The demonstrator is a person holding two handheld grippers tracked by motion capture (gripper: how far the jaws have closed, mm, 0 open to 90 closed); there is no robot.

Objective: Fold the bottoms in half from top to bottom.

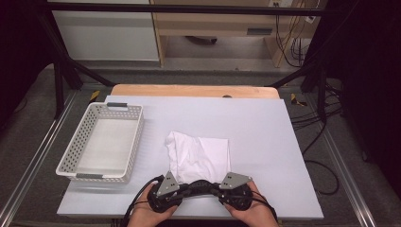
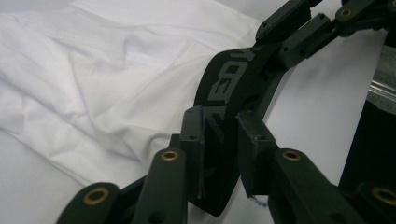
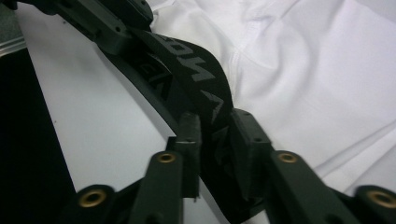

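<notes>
**Both tools clamped on the black band, stretched crosswise at the near edge**

I have the left tool and the right tool side by side at the near edge of the surface, each clenched on one end of a black elastic band. In the left gripper view the band stands on edge between my pads, grey lettering facing out, and arcs away to the other tool. In the right gripper view the same band runs from my pads up and away to the left tool in a shallow curve. Its long axis lies left to right, parallel to the near edge, with one end pointing at each tool.

Taking the white cloth as my landmark: the band sits just in front of it, along its near hem, between the cloth and my hands. The cloth lies rumpled in the middle of the surface. The white perforated basket stands to the left of the cloth, a little apart.
</notes>
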